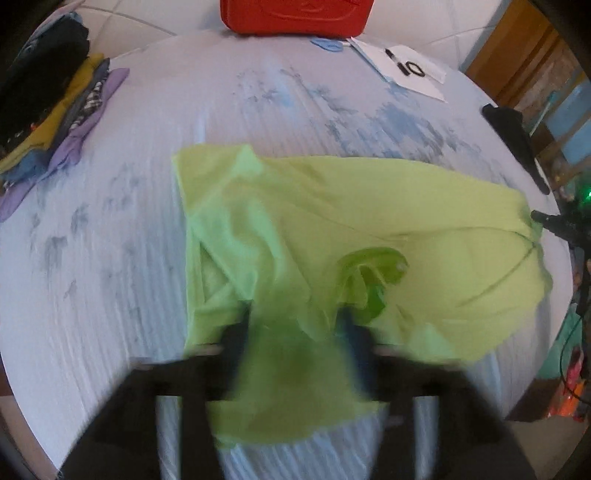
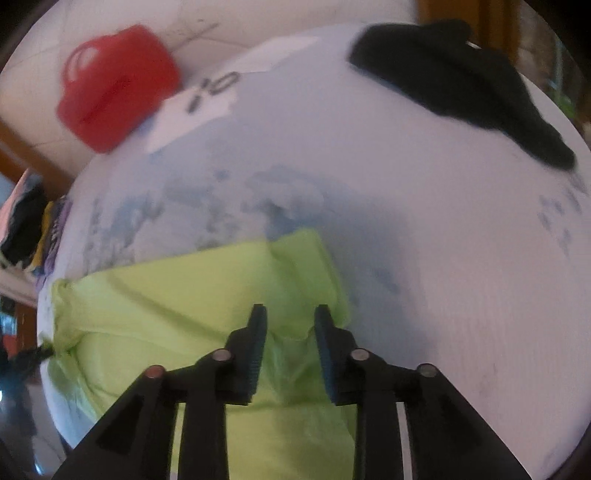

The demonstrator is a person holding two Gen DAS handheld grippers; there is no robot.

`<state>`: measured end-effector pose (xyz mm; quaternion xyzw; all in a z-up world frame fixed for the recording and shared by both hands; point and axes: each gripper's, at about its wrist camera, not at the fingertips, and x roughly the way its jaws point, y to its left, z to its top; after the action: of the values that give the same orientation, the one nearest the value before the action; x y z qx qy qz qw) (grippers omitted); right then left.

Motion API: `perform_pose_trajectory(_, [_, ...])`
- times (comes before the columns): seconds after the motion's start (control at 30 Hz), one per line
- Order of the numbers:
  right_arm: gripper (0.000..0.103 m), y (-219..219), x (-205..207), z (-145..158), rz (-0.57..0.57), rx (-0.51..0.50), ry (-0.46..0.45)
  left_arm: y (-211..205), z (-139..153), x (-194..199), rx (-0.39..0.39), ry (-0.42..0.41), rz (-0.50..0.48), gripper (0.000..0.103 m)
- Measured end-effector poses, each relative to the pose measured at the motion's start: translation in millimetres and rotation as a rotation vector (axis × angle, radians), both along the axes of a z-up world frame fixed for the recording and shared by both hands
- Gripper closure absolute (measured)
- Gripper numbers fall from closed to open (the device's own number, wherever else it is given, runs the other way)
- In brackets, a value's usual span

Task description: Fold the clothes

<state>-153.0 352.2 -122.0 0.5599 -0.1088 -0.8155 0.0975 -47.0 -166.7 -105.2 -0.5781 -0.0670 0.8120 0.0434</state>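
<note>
A lime green garment (image 1: 369,221) lies rumpled on the round table (image 1: 110,258) covered in pale blue cloth. My left gripper (image 1: 297,325) is blurred at its near edge. Its fingers stand wide apart and green fabric drapes across the gap and back toward the camera. In the right wrist view the same garment (image 2: 166,295) lies under my right gripper (image 2: 290,314), whose pads are apart with a fold of fabric below the gap. Each view shows the other gripper at a side edge of the garment: the right gripper (image 1: 543,218) and the left gripper (image 2: 35,356).
A stack of folded clothes (image 1: 55,110) sits at the table's far left edge. A red case (image 1: 295,14) and a paper marked "10" (image 1: 410,70) are at the back. A black garment (image 2: 461,81) lies along the right rim. Bare tablecloth (image 2: 443,258) spreads right of the green garment.
</note>
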Motion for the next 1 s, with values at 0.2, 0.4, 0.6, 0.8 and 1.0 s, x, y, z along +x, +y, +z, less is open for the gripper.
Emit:
perform_pose_trajectory(0.2, [0.069,27.0,9.7,22.1,-0.123,0.053,0.014,-33.7,38.9,-3.6,0.010,0.098,0.103,0.023])
perform_pose_trajectory(0.4, [0.065,18.1,-22.6,15.4,-0.099,0.047,-0.046,-60.9,7.4,-63.8,-0.021,0.048,0.210,0.023])
perform_pose_trajectory(0.6, [0.055,1.3,-55.6,-3.5,-0.057,0.047,-0.127,-47.4,-30.6,-94.6,-0.040,-0.017,0.227,0.023])
perform_pose_trajectory(0.8, [0.092,-26.1,-73.6,-22.3,0.050,0.112,-0.155,-39.2,-48.9,-95.8,-0.147,-0.002,0.301,0.086])
perform_pose_trajectory(1.0, [0.098,-28.0,-89.6,-9.3,0.038,0.279,-0.039,-46.6,-49.1,-91.9,-0.148,0.018,0.376,0.089])
